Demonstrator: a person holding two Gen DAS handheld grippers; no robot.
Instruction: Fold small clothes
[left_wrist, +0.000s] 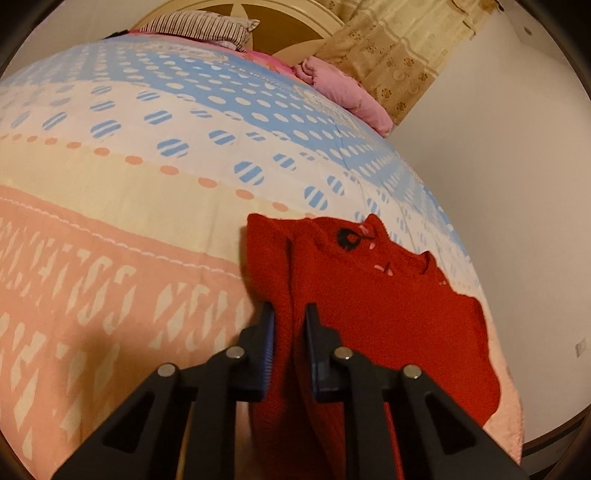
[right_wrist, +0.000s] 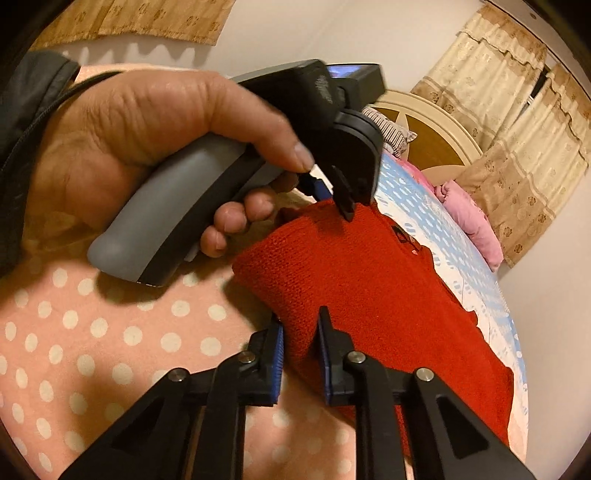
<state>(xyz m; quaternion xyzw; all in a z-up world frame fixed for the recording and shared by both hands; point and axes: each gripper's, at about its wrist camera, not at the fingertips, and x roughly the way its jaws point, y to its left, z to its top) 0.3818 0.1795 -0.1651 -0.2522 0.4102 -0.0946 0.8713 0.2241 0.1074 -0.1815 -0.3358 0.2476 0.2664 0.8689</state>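
Both claws we find clamped on a red knitted sweater (left_wrist: 388, 295) spread at the bed's (left_wrist: 147, 184) edge: left claw (left_wrist: 290, 317) pinching a raised fold, right claw (right_wrist: 301, 325) its near hem. Pad contact stays partly hidden.

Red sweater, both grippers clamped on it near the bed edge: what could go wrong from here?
1. The left gripper pinches a bunched ridge of the red sweater, so several layers may lift together and spoil the fold.
2. The right gripper holds only the hem edge; loose knit could slip out.
3. The sweater lies close to the bedspread edge and could slide off.
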